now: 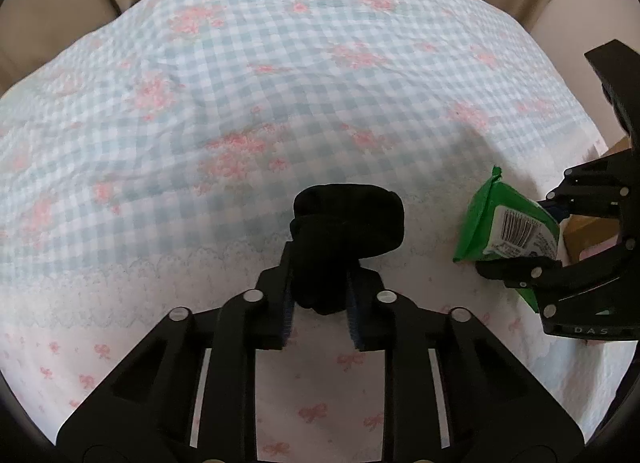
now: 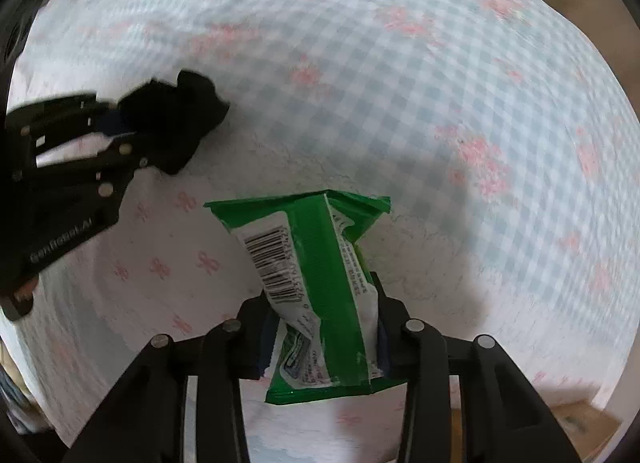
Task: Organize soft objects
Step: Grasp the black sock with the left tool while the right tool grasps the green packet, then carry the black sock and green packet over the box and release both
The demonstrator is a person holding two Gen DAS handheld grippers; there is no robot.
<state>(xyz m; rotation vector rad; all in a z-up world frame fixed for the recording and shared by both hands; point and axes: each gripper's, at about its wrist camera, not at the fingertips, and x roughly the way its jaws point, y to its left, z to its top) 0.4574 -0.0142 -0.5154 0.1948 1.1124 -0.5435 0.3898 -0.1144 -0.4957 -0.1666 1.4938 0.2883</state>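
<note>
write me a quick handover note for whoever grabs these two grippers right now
Left gripper: shut on the black sock bundle, which rests on the gingham bedspread.
Right gripper: shut on the green wipes pack, barcode side facing the camera, pads pressing its sides. The pack is over the white bow-print edge of the bedspread, to the right of the sock bundle.
Done: both soft items are gripped.
Left: carry each to wherever it belongs. No bin or destination is clearly visible in either view, so find that first. Both items are squashy, so keep the grips closed while moving.
</note>
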